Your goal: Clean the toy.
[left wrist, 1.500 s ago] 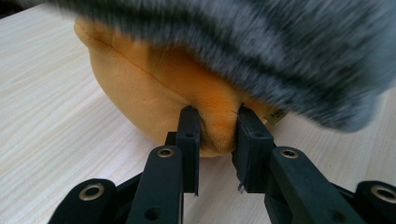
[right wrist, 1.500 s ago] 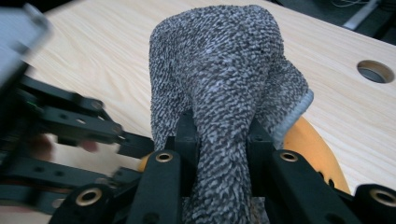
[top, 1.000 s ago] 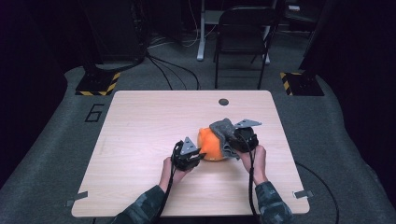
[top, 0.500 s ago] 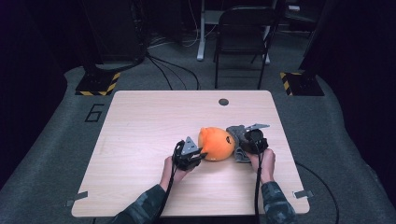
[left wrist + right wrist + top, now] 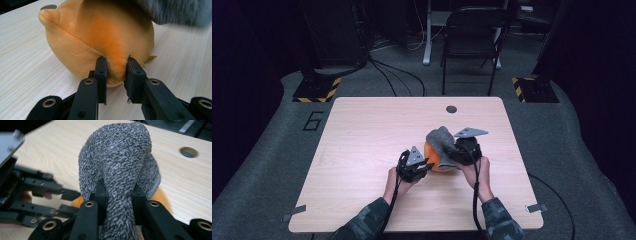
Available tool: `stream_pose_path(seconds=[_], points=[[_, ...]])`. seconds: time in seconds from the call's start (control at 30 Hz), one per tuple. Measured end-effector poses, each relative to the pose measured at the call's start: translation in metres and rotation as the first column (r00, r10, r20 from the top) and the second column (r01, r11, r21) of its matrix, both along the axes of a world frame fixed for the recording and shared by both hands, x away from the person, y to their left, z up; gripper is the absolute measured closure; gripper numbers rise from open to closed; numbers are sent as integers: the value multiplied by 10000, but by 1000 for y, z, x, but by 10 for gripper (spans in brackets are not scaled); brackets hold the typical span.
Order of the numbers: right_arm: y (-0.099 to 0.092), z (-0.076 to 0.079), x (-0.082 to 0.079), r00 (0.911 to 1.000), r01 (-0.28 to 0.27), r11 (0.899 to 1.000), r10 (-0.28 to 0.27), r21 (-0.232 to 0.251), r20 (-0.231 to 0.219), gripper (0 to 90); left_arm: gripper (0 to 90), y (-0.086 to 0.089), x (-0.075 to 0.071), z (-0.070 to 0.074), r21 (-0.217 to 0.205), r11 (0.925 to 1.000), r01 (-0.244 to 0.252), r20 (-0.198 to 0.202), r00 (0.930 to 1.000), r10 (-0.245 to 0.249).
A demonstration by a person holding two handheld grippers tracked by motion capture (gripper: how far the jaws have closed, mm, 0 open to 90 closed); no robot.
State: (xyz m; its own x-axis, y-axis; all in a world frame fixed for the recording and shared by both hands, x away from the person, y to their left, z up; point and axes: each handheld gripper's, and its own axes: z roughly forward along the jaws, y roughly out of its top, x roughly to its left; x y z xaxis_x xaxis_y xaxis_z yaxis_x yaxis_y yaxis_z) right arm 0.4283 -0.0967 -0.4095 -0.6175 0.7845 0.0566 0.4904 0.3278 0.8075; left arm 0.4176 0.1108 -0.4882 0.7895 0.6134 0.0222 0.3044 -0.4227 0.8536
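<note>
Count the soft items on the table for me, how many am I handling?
2: an orange plush pinched by the left gripper, and a grey cloth draped over it, clamped in the right gripper. Others could lie hidden underneath.

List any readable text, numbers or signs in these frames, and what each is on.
"6": painted on the grey floor mat left of the table.
Small tag on the orange plush: print too small and blurred to read.
Black-and-yellow hazard stripes on the floor plates: a marking, no words.
Nothing else legible.
</note>
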Motion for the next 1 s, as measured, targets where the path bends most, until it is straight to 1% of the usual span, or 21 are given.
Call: stream_pose_path(seconds=[0.07,0.1,0.13,0.17,0.2,0.23,0.3,0.37,0.43,0.47,0.5,0.6,0.63,0.73,0.8,0.87,0.9,0.93,0.97,1.0], points=[[11,-7,0,9998,-166,9986,169,-500,51,739,736,0,0,0,39,10000,2,7,10000,-2],[13,-11,1,9999,-100,9975,107,-702,99,739,736,0,0,0,34,10000,0,9,10000,0],[13,-11,1,9999,-100,9975,107,-702,99,739,736,0,0,0,34,10000,0,9,10000,0],[13,-13,2,9999,-35,9968,43,-800,96,740,736,0,0,0,51,10000,8,47,10000,-9],[11,-12,2,9996,139,9940,-110,-1086,276,740,736,0,-1,0,-1,10000,17,30,10000,-17],[9,-11,2,9991,181,9927,-134,-1194,406,740,736,0,-1,-1,-3,10000,28,39,10000,-28],[4,-10,4,9981,398,9896,-327,-1382,527,739,736,1,0,-1,-19,10000,26,-7,10000,-26],[-3,-12,7,9976,612,9905,-567,-1228,395,739,736,1,0,-1,6,10000,30,3,10000,-30],[-10,-14,8,9953,929,9880,-886,-1232,395,739,736,0,0,-1,69,9999,77,39,10000,-77],[-14,-16,9,9943,1048,9858,-1010,-1310,353,739,736,0,0,-1,106,9999,93,60,9999,-94],[-18,-18,11,9931,1143,9829,-1093,-1443,422,739,736,0,0,0,95,9999,102,62,9999,-103],[-29,-23,15,9882,1531,9785,-1527,-1383,141,739,737,-1,0,-1,63,10000,69,66,10000,-69],[-35,-25,18,9845,1744,9743,-1755,-1423,55,740,737,-1,0,-1,16,10000,98,-21,9999,-98],[-48,-35,24,9759,2117,9654,-2171,-1523,-197,740,737,0,0,-1,22,9999,133,-40,9999,-133],[-56,-43,28,9668,2397,9592,-2500,-1500,-531,741,737,0,0,-1,64,9999,93,-10,10000,-93],[-62,-52,31,9598,2520,9534,-2682,-1661,-833,740,737,-1,0,-1,60,10000,57,24,10000,-57],[-66,-56,33,9575,2558,9500,-2746,-1789,-889,740,736,-1,1,0,21,10000,67,-7,10000,-67],[-69,-59,34,9534,2565,9511,-2782,-1720,-1171,740,736,-1,1,0,-32,10000,49,-27,10000,-49],[-75,-59,36,9546,2485,9590,-2663,-1363,-1335,740,735,-1,1,0,-35,10000,79,-41,10000,-79],[-79,-58,36,9516,2589,9613,-2706,-939,-1461,740,735,-1,1,0,-55,10000,76,-43,10000,-76]])
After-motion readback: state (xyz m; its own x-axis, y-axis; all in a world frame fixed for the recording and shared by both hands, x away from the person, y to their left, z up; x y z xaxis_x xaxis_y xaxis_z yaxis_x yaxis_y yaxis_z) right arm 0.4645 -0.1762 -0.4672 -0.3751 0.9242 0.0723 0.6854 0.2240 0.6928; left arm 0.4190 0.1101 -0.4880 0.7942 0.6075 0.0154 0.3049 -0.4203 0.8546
